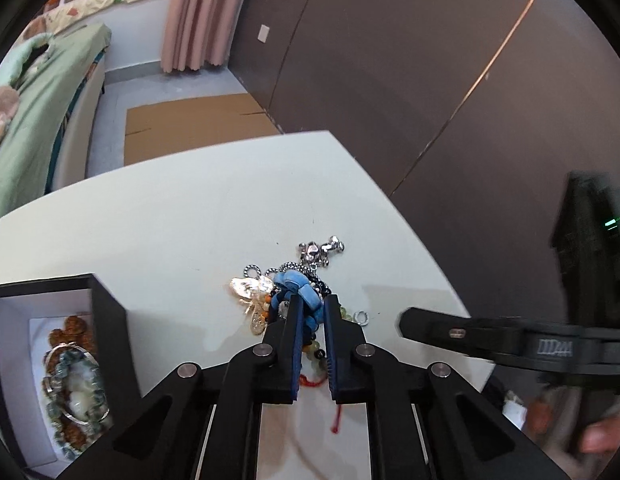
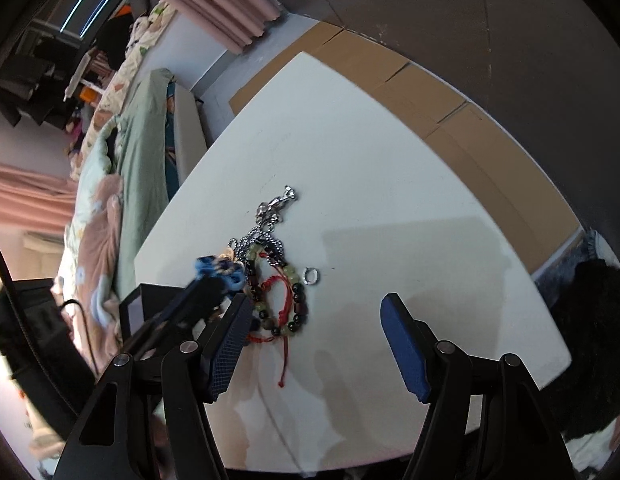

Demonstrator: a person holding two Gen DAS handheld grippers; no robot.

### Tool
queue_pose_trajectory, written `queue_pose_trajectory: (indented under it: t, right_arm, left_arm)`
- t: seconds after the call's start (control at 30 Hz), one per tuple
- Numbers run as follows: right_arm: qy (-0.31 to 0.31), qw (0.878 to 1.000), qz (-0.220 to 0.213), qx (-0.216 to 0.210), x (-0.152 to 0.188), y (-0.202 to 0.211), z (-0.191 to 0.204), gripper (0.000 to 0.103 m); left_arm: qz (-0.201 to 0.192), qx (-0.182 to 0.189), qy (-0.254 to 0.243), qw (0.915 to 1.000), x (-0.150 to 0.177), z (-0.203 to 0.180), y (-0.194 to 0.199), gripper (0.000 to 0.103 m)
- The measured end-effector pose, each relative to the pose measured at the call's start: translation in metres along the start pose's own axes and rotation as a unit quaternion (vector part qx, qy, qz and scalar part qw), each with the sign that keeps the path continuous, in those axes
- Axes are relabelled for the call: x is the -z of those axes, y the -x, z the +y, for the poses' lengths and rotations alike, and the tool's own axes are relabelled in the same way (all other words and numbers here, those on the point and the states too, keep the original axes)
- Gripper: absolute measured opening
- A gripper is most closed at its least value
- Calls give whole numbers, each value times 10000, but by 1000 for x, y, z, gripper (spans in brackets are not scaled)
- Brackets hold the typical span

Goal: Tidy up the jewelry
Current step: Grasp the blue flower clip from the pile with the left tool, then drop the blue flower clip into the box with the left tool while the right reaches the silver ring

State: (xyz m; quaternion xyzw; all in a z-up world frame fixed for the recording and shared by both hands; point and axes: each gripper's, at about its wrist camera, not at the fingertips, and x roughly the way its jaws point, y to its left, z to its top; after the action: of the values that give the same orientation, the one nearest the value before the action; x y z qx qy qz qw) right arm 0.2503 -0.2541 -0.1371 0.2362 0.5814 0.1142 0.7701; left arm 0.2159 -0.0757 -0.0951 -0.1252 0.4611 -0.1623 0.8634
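Note:
A heap of jewelry lies on the white table (image 1: 169, 220). My left gripper (image 1: 313, 308) is shut on a chunky blue bead bracelet (image 1: 299, 282) at the near side of the heap. Around it lie a gold brooch (image 1: 249, 286), a silver ball chain with a charm (image 1: 320, 250) and a small silver ring (image 1: 362, 317). My right gripper (image 2: 314, 304) stands open just above the table. A green and dark bead bracelet with a red cord (image 2: 287, 300) lies in front of its left finger (image 2: 229, 340), and the ring (image 2: 312, 276) lies just beyond its fingertips.
A black box with a white lining (image 1: 105, 312) stands at the left near edge of the table and holds several bead bracelets (image 1: 75, 380). A bed with green bedding (image 1: 41, 112) is beyond the table. Cardboard (image 1: 189, 124) lies on the floor.

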Motion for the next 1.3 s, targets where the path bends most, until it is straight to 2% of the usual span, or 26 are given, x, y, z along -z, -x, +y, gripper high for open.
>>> queue_pose_trajectory:
  t: [0.17,0.43,0.57,0.77,0.87,1.07,1.3]
  right_arm:
    - [37,9999,35,119,0,-12,4,43]
    - [172,9985,-27,528,-2,-25,12,26]
    - [374,9940,-159,1013,-1,-28,20,17]
    - [805,9825,-316,1648,4,-30,38,16]
    - [859,9834,-262,1574,6,-31,42,17]
    - [1029,9793,-270,1723,7,-30,48,16]
    - [1568,9627,-284,2188,13,-36,64,14]
  left_arm:
    - [-202,169,148,9995,-6,9,24,10]
    - [-520,276,359,9976,-14,25,54,10]
    - [-634,283,464,9965,-18,33,64,10]
    - [-786,316,587,9947,-20,43,78,10]
    - [-838,334,631,9939,-22,48,83,10]
    - [-892,336,735,9927,-22,57,87,10]
    - [-908,314,721,9928,-22,57,90,10]
